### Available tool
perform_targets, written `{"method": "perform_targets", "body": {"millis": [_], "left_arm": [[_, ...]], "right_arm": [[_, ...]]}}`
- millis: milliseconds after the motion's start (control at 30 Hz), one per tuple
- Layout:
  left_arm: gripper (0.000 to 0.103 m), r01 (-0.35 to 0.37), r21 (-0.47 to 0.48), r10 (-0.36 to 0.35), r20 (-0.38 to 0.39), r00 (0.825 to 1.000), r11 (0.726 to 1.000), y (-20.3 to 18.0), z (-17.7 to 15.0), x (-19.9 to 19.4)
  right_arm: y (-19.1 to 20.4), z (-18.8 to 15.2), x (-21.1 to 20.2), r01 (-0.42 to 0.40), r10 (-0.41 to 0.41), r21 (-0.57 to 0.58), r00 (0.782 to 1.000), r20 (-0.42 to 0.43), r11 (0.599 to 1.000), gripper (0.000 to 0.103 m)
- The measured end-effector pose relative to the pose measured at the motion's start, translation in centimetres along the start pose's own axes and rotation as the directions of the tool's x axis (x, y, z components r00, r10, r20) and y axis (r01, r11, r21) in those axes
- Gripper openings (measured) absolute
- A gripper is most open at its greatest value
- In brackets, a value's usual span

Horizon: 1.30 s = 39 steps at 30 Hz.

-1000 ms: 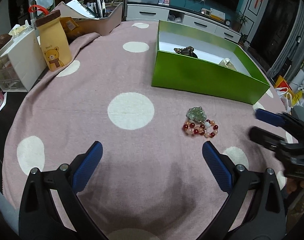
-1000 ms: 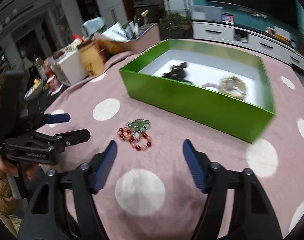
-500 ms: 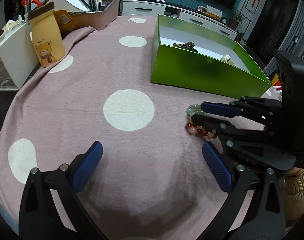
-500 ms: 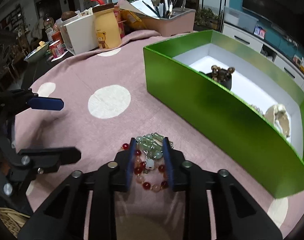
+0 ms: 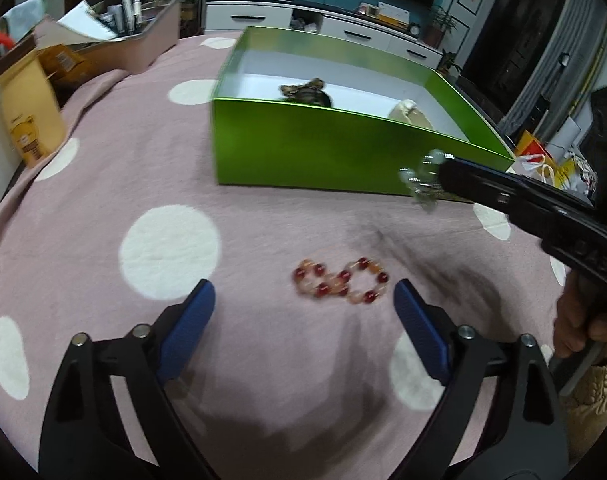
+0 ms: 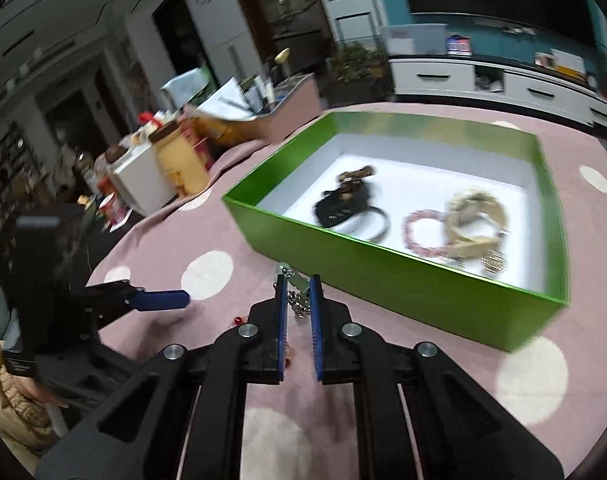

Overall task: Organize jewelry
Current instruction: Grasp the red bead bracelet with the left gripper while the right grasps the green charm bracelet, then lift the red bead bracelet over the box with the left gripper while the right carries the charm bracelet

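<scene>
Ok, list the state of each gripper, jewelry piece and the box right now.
right gripper: shut on the pale green piece, lifted off the cloth.
pale green piece: hanging from the fingers, in front of the box wall.
left gripper: open, holding nothing.
red bead bracelet: lying twisted on the tablecloth.
green box: lidless, jewelry already inside.

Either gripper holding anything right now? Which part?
Right gripper is shut on the pale green beaded bracelet, pinching one side of its bunched beads; the rest dangles. Left gripper is open, holding nothing.
</scene>
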<state>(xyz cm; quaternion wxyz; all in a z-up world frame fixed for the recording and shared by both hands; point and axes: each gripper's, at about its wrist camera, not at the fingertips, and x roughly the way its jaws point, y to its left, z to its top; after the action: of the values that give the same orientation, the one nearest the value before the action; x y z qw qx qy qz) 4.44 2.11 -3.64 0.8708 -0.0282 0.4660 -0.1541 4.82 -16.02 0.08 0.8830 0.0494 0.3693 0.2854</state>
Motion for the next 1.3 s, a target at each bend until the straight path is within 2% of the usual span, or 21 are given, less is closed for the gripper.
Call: {"method": "perform_targets", "body": {"millis": [67,200,267,400,433,533,567,667,900,1300], "left_arm": [[0.081,-0.009,0.016,0.010,-0.010,1.000,1.000,-0.7,0.3,0.8],[0.072,-0.023,0.025,0.023,-0.018,1.000,0.999,-1.4,0.6,1.9],[0.060,-0.025,0.021,0.025,-0.023,0.999,0.999,-1.5,0.5,2.3],[0.046,-0.027,0.022,0.027,-0.008,1.000,0.999,-1.6,0.3,2.4],[0.035,-0.030,0.021,0.030,-0.005,1.000,0.999,-1.5,0.3,2.4],[0.023,-0.022,0.001,0.022,-0.003,1.000,1.000,-1.1,0.3,2.4],[0.014,-0.014,-0.009,0.014,-0.004,1.000,1.000,-0.9,0.3,2.4],[0.007,-0.007,-0.026,0.007,-0.001,1.000,1.000,-0.7,0.2,2.4],[0.006,0.003,-0.045,-0.002,0.021,1.000,0.999,-0.5,0.3,1.6],[0.006,-0.001,-0.030,0.004,0.094,0.996,1.000,-0.2,1.4,-2.0]], "right_arm": [[-0.7,-0.5,-1.1,0.014,-0.014,0.023,1.000,0.013,1.000,0.011],[-1.9,-1.9,-2.7,0.029,-0.031,0.072,0.999,0.029,0.997,0.011],[-2.4,-2.5,-3.4,0.037,-0.041,0.097,0.999,0.036,0.995,0.011],[-2.7,-3.4,-4.4,0.055,-0.060,0.114,0.997,0.045,0.992,0.010],[-2.8,-3.6,-4.5,0.055,-0.061,0.116,0.997,0.045,0.992,0.010],[-2.9,-4.1,-4.8,0.053,-0.059,0.126,0.997,0.049,0.991,0.010],[-2.8,-4.3,-4.8,0.051,-0.058,0.128,0.997,0.050,0.990,0.010],[-2.7,-4.5,-5.0,0.046,-0.053,0.126,0.997,0.053,0.991,0.010],[-2.6,-4.5,-5.5,0.048,-0.056,0.126,0.997,0.060,0.991,0.010],[-2.8,-4.3,-6.7,0.049,-0.061,0.136,0.994,0.089,0.989,0.010]]}}
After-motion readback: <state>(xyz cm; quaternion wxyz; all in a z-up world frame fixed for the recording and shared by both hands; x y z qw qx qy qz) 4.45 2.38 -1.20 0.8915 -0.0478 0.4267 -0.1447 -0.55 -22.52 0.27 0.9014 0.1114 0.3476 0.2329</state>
